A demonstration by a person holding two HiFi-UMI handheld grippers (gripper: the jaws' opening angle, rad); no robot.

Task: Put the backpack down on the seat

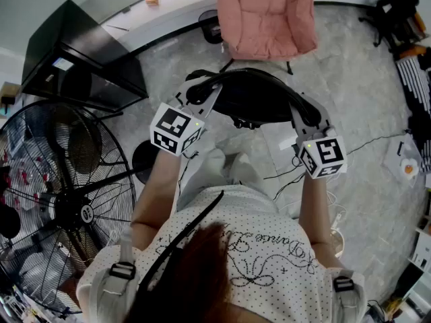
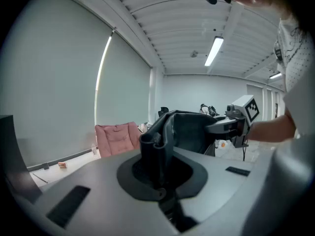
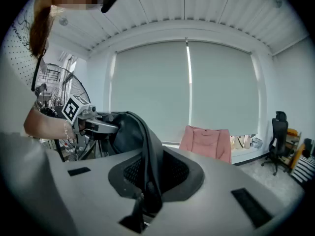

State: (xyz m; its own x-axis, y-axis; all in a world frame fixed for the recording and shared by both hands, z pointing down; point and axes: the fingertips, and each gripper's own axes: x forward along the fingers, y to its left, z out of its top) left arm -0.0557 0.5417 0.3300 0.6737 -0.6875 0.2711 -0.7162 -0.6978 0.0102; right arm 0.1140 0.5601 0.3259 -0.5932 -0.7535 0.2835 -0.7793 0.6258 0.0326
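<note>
Pale stone floor (image 1: pixel 357 79) runs from a big fan (image 1: pixel 64 200) to the pink seat (image 1: pixel 266 15) ahead. Short of that seat the black backpack (image 1: pixel 249 99) hangs crosswise, both arms equally near — left gripper (image 1: pixel 196 94) and right gripper (image 1: pixel 308 116) each clamped on its fabric. Gripper views show the pinched folds; only the head view shows the gap.

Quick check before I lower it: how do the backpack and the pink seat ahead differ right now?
Colour: the backpack is black, the seat pink and quilted.
Support: the backpack hangs in the air, clamped at either end by the left gripper and the right gripper; the seat stands on the floor, apart from the backpack.
Both look soft.
</note>
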